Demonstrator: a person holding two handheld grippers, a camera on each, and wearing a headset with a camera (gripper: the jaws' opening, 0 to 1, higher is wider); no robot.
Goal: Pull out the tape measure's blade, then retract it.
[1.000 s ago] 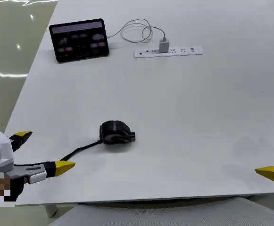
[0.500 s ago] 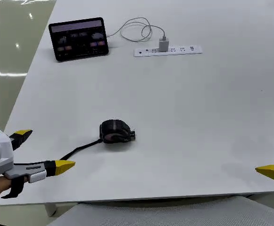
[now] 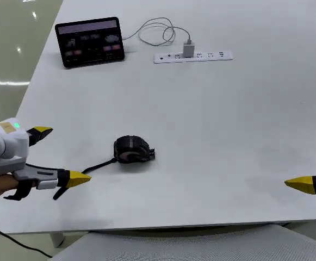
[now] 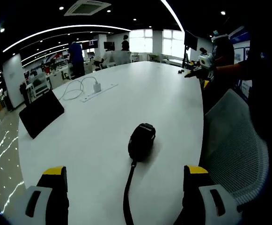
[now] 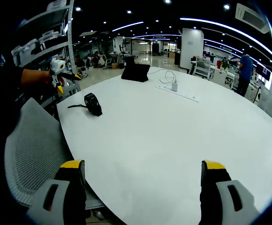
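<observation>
While the tape measure [image 3: 132, 150] lies on the white table [image 3: 228, 119], near its front-left edge, we hold both grippers apart from it. Our left gripper [image 3: 65, 154], jaws spread wide and empty, sits just beside the black strap [image 3: 95, 167] trailing from the case. Our right gripper [image 5: 143, 165], likewise spread wide with nothing between its jaws, hovers well apart at the table's near right edge.

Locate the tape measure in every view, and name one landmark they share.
Head view: tape measure left of centre, on the white table.
Left gripper view: tape measure at the centre, close ahead.
Right gripper view: tape measure at upper left, near the table's edge.
Shared landmark: the dark tablet standing on the table.
</observation>
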